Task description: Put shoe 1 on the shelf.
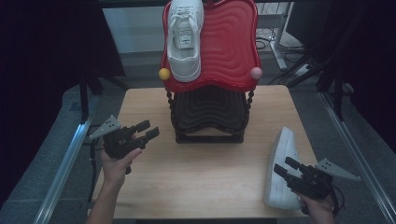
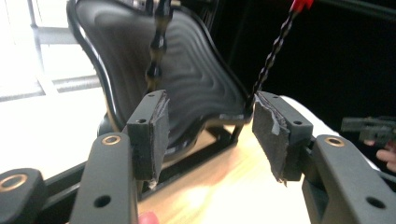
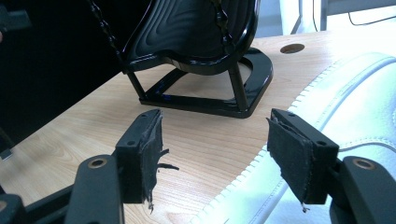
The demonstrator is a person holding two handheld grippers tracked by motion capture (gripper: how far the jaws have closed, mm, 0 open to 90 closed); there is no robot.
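Red and black, a two-tier rack stands at the far middle of the wooden worktop, with one white sneaker lying on the left half of its red upper tray, and a yellow ball and a pink ball at that tray's front corners. To the rack's left the left tool is held above the worktop with its jaws apart and nothing between them, pointing toward the black lower tray. To the rack's right and nearer the person, a second white sneaker lies on the worktop, and the right tool, jaws spread, sits over what seems to be its edge, one pad above the shoe.
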